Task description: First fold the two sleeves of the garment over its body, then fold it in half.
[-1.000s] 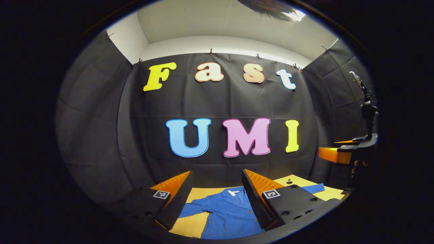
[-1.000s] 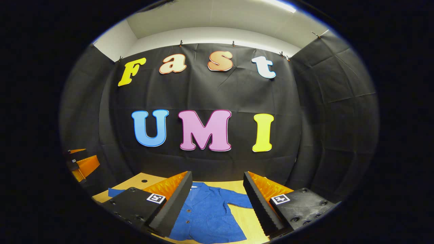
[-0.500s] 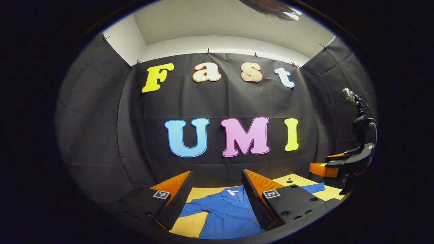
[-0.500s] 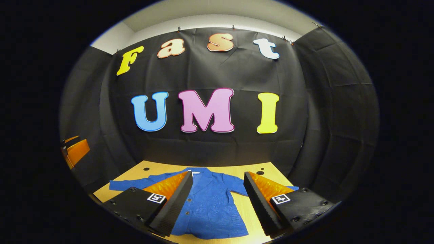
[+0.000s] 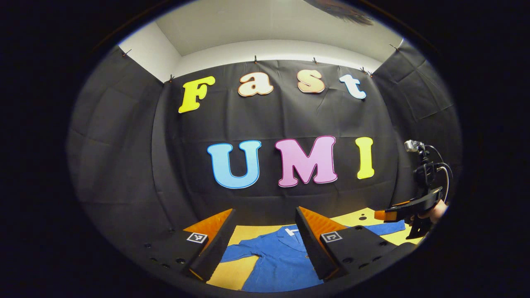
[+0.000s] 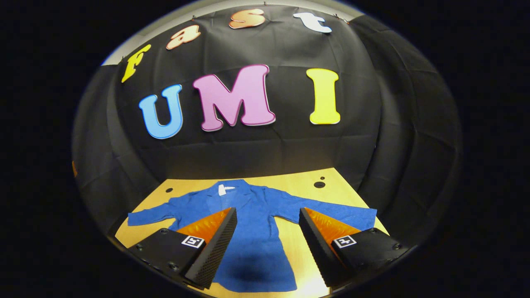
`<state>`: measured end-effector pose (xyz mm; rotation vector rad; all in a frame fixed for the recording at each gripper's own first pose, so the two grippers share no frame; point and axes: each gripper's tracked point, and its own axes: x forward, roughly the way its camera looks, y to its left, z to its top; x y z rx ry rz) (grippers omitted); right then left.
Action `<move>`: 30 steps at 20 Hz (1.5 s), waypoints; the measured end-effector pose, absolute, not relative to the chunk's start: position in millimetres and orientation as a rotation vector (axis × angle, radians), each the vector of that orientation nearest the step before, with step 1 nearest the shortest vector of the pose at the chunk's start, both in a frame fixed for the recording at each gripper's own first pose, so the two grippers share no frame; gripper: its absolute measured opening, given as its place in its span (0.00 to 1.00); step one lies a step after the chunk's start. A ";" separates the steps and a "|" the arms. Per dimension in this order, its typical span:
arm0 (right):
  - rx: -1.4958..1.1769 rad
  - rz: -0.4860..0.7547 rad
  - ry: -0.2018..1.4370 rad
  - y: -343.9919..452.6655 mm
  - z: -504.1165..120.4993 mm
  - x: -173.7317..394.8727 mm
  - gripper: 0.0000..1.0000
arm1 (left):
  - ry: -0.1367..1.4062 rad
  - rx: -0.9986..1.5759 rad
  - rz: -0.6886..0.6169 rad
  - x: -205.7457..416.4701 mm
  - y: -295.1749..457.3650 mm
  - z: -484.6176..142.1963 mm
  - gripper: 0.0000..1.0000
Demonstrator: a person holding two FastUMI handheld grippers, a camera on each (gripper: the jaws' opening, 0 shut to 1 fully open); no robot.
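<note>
A blue collared garment (image 6: 252, 231) lies flat on the wooden table (image 6: 298, 180), collar toward the wall, both sleeves spread out sideways. My right gripper (image 6: 267, 248) hovers open above the garment's body, with nothing between its fingers. In the left gripper view the garment (image 5: 275, 258) lies below my left gripper (image 5: 263, 244), which is open and empty above the table. The right gripper (image 5: 408, 211) also appears there at the far right, held by a hand above the right sleeve (image 5: 387, 227).
Black cloth walls close the booth behind and at both sides of the table. Small round holes (image 6: 319, 184) mark the tabletop near the back edge. Bare wood (image 6: 290, 244) lies between the garment's body and right sleeve.
The right gripper has tilted down and dropped toward the table, so the whole garment now lies in its view. The left gripper has barely shifted.
</note>
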<state>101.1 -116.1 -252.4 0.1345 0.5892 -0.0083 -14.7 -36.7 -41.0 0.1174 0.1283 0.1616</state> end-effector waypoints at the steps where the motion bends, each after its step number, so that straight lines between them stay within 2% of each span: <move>1: 0.135 -0.021 0.614 -130.2 -266.2 107.7 0.96 | 0.131 0.121 0.168 -13.1 -41.7 -41.4 0.82; 6: 0.119 -0.103 0.725 -200.1 -329.4 128.3 0.96 | 0.136 0.117 0.185 -3.3 -71.6 -41.3 0.82; 11: 0.147 -0.230 0.821 -273.6 -391.9 142.5 0.97 | 0.190 0.122 0.141 11.4 -100.8 -55.8 0.82; 15: 0.175 -0.354 0.917 -335.5 -438.8 133.3 0.97 | 0.193 0.122 0.105 25.5 -121.2 -57.1 0.82; 20: 0.200 -0.429 1.130 -384.1 -500.4 92.5 0.98 | 0.207 0.115 0.048 36.4 -149.6 -67.4 0.82; 26: 0.322 -0.518 1.106 -401.9 -507.4 96.4 0.99 | 0.219 0.091 0.031 37.5 -161.4 -73.4 0.82; 27: 0.326 -0.525 1.110 -403.3 -509.6 94.5 0.90 | 0.219 0.093 0.033 37.9 -159.9 -72.5 0.82; 28: 0.317 -0.525 1.112 -404.2 -508.0 94.2 0.98 | 0.214 0.094 0.037 38.1 -158.1 -72.4 0.82; 30: 0.261 -0.512 1.137 -402.9 -513.0 93.6 0.98 | 0.205 0.095 0.050 38.6 -153.4 -71.2 0.82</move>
